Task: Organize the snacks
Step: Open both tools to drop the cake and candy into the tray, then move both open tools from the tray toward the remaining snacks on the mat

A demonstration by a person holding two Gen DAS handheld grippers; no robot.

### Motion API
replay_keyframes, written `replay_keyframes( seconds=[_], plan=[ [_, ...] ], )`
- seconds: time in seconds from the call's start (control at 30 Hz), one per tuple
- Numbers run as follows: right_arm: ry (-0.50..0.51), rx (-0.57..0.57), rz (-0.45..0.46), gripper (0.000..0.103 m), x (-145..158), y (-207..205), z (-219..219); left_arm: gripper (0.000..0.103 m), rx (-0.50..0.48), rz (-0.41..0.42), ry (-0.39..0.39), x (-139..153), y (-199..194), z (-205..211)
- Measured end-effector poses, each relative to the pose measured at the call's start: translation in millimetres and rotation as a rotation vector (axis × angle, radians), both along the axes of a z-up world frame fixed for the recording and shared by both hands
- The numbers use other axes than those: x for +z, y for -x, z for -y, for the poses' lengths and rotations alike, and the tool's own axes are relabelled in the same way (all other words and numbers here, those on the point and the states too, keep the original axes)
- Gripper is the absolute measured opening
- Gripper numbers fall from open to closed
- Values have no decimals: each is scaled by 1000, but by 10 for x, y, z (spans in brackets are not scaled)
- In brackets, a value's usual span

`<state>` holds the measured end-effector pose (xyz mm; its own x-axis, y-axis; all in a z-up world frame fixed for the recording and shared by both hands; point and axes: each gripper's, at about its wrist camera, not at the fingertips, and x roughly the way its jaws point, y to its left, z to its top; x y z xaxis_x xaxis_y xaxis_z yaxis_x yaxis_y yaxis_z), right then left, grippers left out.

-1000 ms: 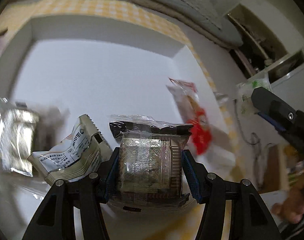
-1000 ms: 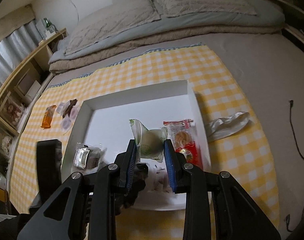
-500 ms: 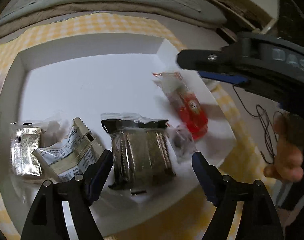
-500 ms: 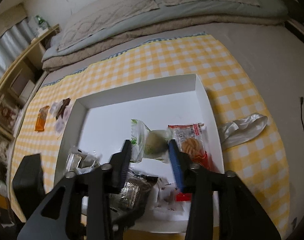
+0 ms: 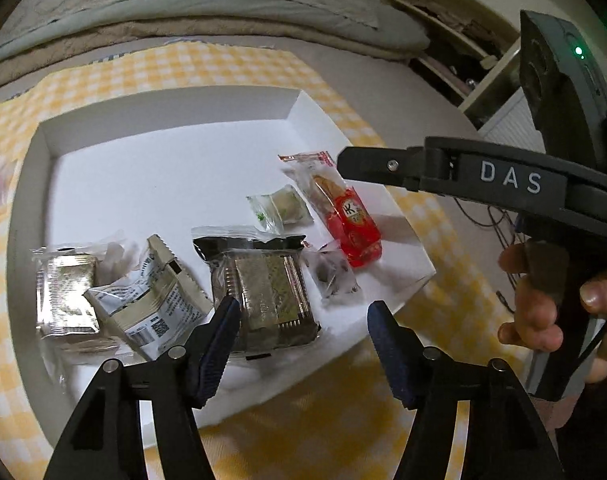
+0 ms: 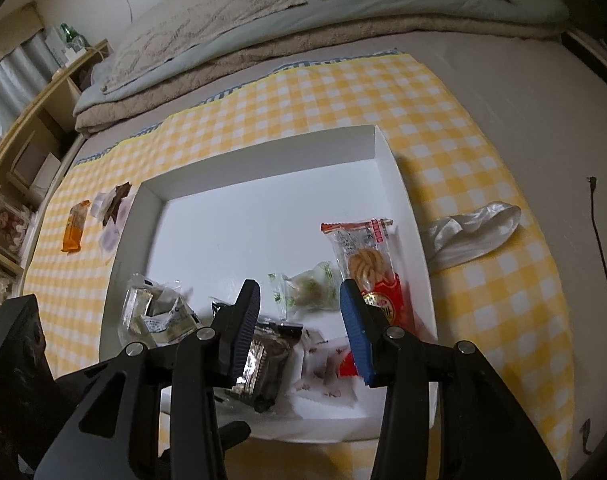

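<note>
Bedding [image 6: 231, 20], green bottle [image 6: 69, 36], shelf [image 6: 19, 152].

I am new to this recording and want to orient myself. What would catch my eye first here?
A white tray sits on a yellow checked cloth, with wrapped snacks gathered at its near end. The red cookie packet lies along the tray's right wall. Both hand-held grippers, left and right, hover open and empty over them.

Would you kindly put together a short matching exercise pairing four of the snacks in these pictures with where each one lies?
Things:
1. red cookie packet
2. orange packet
3. green-printed clear packet
4. dark foil-wrapped cake

Places:
A. on the checked cloth, outside the white tray
B. in the tray, along its right wall
C. in the tray, nearest the left gripper
D. in the tray, just left of the red packet

Pairs: 1-B, 2-A, 3-D, 4-C
</note>
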<state>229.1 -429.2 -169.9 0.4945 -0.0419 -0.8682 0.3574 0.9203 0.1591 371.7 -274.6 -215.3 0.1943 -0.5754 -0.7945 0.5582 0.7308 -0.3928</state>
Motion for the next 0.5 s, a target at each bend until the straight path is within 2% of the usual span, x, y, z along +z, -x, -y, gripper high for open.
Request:
replay_keyframes(
  seconds=[0.17,0.2,0.27,0.3,0.37,0.5],
  plan=[
    [3,4,14,45,89,110,-28,68,10,32,-16,65,111,-18],
    [9,8,18,45,113,136,-40,71,13,41,-21,93,140,-34],
    [27,15,27,46,171,194,-70,84,23,55,-24,160,200,-94],
    [35,19,33,46,205,233,-87,87,29,60,-22,194,231,-123],
    [45,21,41,51,258,293,-114,101,37,64,-22,243,286,-167],
    [77,20,70,64,363,451,-167,103,47,87,-41,363,409,-233]
  ],
)
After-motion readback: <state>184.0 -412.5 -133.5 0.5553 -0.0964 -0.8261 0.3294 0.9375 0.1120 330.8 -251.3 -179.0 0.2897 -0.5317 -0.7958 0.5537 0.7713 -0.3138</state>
